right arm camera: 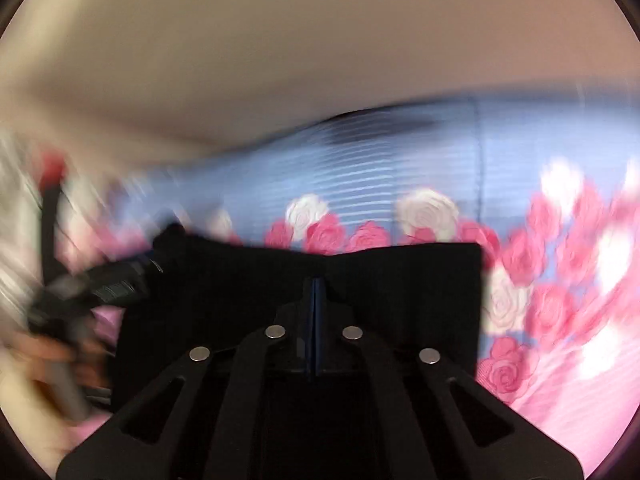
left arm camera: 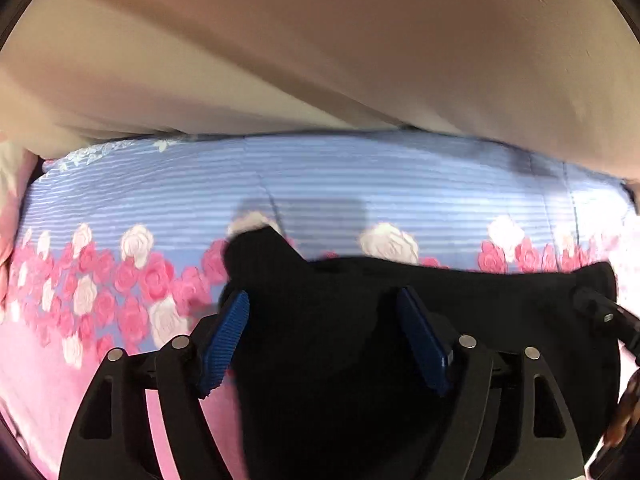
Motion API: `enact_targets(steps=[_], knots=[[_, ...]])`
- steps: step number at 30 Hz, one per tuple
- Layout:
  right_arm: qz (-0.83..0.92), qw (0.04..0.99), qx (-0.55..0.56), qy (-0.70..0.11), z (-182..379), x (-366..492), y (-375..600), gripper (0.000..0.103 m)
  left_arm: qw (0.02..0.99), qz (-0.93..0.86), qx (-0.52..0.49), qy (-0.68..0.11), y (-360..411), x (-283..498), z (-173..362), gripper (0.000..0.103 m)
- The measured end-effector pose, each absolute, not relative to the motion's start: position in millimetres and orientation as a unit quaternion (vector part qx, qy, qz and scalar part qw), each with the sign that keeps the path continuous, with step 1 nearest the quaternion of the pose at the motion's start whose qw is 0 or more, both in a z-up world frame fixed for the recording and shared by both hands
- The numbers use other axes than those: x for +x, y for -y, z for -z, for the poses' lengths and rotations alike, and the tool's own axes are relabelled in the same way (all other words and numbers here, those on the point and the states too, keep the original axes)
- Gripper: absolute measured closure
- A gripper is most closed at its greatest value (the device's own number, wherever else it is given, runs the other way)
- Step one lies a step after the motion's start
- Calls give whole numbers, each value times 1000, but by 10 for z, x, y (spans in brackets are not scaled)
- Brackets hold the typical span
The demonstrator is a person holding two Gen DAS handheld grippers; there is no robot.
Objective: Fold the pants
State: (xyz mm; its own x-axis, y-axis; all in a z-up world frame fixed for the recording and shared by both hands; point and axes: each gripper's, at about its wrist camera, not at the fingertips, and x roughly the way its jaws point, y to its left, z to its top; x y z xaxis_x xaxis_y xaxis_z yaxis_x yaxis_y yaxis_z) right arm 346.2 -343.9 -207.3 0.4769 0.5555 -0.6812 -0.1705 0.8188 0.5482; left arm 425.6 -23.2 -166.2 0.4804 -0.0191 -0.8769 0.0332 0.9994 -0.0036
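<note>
The black pants (left arm camera: pixel 340 320) lie bunched on a bedsheet (left arm camera: pixel 320 176) of blue stripes and pink and white roses. My left gripper (left arm camera: pixel 322 294) stands open and wide over them, its blue pads (left arm camera: pixel 226 340) on either side of the black cloth without pressing it. A peak of the cloth rises by the left finger. My right gripper (right arm camera: pixel 315 280) is shut, its pads together and pinching the pants (right arm camera: pixel 400 300) near their top edge. The right gripper (left arm camera: pixel 600 316) also shows at the pants' right corner in the left wrist view, and the left gripper (right arm camera: pixel 116 280) is a blur in the right wrist view.
A plain beige wall (left arm camera: pixel 320 48) rises just behind the bed. The pink part of the sheet (right arm camera: pixel 560 380) spreads to the right and front. A person's hand (right arm camera: pixel 44 360) shows blurred at the lower left of the right wrist view.
</note>
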Motion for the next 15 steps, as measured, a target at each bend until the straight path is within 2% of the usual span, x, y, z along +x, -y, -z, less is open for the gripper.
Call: enact_targets(steps=[2,3,4,8,11,14,15], knots=[[-191,837,235,-456,2023,3393,3625,103,858,10,8,-514,83,4297,1622,24],[-157,851,216,-453,1920,3309,3653,98,858,11,-11,-514,-10,4290,1551,31],[-146,856,208,-450,1834,3255,3655,98,861,-1,-24,-507,-93,4240,1449,40],[-209,870,172,-411,1493,2861,3431,98,882,11,-15,-471,-124,3643,1075,37],[-187,860,143,-452,1767,2531,3449,98,872,19,5,-488,51,3062,1242,37],[-158,868,181,-433,1765,2080,3773,98,871,-7,-7,-492,5,2579,1417,37],[-142,872,190,-428,1746,1943,3920,95,867,-11,-35,-496,-75,2485,1475,34]])
